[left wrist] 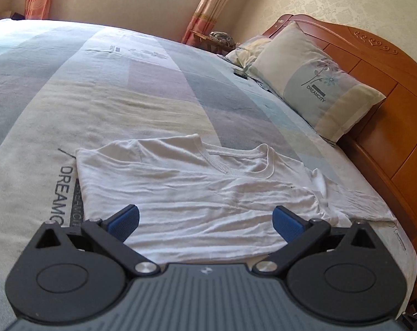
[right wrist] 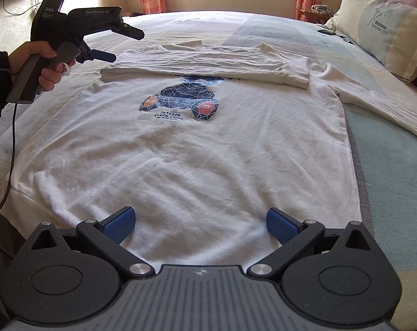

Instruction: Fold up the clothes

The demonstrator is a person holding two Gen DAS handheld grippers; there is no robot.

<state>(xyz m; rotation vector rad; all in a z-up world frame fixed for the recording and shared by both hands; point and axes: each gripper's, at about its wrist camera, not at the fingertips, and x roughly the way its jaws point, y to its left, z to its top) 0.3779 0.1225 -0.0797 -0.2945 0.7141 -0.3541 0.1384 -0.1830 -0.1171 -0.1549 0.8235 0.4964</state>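
White printed cotton T-shirt [right wrist: 181, 149] spread flat on the patchwork-covered bed [right wrist: 387, 165], long axis running away from the right gripper [right wrist: 200, 224]; collar end folded under the nearer left gripper [right wrist: 113, 44]. Both jaws apart, empty.

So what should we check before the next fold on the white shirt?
1. Left gripper open: ok.
2. Right gripper open: ok.
3. Neither gripper holding cloth: ok.
4. Top of the white shirt already folded down over the print: ok.
5. Right sleeve tucked in: not ok, it trails over the bed.
6. Left sleeve tucked in: cannot tell, hidden by the hand.
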